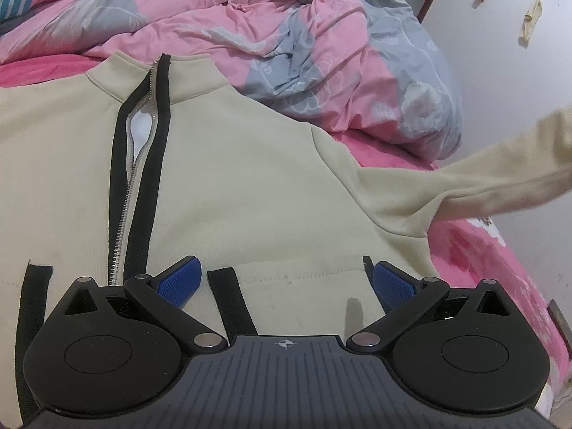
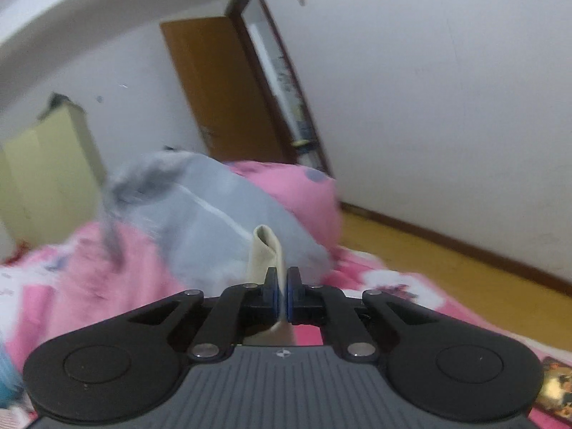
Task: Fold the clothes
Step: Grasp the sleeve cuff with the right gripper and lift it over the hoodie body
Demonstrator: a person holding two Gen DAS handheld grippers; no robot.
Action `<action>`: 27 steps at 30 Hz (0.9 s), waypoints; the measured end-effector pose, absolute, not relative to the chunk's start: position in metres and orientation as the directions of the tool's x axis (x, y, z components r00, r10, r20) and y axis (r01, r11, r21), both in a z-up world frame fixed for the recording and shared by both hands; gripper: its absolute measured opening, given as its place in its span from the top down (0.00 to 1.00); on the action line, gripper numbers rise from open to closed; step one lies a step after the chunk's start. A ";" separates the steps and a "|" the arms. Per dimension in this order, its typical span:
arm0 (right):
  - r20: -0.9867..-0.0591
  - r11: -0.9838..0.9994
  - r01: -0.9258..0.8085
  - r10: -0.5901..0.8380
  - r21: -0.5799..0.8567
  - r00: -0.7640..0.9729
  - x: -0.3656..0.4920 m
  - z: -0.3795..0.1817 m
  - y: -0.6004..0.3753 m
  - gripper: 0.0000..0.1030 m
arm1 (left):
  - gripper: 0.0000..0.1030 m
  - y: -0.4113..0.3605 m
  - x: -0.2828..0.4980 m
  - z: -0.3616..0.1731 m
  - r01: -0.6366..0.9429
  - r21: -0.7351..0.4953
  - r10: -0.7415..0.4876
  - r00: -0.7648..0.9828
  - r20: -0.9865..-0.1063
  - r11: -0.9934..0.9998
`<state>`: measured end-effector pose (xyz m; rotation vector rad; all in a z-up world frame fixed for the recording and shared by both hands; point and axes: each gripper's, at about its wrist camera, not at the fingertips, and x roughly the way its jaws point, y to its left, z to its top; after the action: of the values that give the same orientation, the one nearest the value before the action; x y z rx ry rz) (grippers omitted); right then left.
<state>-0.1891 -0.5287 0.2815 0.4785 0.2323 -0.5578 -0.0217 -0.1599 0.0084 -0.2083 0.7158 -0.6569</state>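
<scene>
Left wrist view: looks down and forward, close over the cream jacket on the bed.
Right wrist view: low over the bed's edge, facing the door and wall.
Shared: the quilt and one sleeve.

No readable text, brand, label or number is found in either view. The only sign-like marks are a small white crosshair symbol printed on the ribbed grey housing of the left gripper and a matching one, blurred, on the right gripper. Papers or pictures hung on the wall and prints on the pink bed sheet are too blurred for any lettering to be made out.
</scene>
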 end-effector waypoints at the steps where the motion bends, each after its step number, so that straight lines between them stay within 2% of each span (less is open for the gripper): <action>1: -0.326 0.758 0.541 -0.441 0.364 0.836 -0.185 0.292 -0.521 0.96 | 0.00 -0.159 -0.021 0.008 0.485 -0.394 -0.624 0.565 -0.540 0.781; 7: -0.268 0.836 0.401 -0.316 0.374 0.910 -0.135 0.350 -0.479 0.96 | 0.00 -0.157 -0.020 0.009 0.484 -0.409 -0.632 0.562 -0.533 0.774; 14: -0.262 0.936 0.123 -0.035 0.330 0.964 -0.074 0.379 -0.377 0.96 | 0.00 -0.153 -0.019 0.011 0.477 -0.437 -0.647 0.559 -0.519 0.763; 17: -0.291 0.953 0.054 0.037 0.299 0.956 -0.051 0.372 -0.338 0.96 | 0.00 -0.140 -0.018 0.017 0.460 -0.491 -0.671 0.554 -0.493 0.740; 22: -0.381 0.931 -0.016 0.166 0.366 0.910 -0.032 0.323 -0.286 0.96 | 0.00 -0.090 -0.035 0.043 0.450 -0.550 -0.703 0.554 -0.445 0.703; 27: -0.457 0.895 -0.075 0.295 0.440 0.839 -0.014 0.274 -0.234 0.96 | 0.00 -0.010 -0.056 0.064 0.437 -0.530 -0.677 0.585 -0.446 0.727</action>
<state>-0.0136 -0.2339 0.2735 0.4229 0.5429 0.2016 -0.0558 -0.0096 0.0643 -0.3874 0.6774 -0.6688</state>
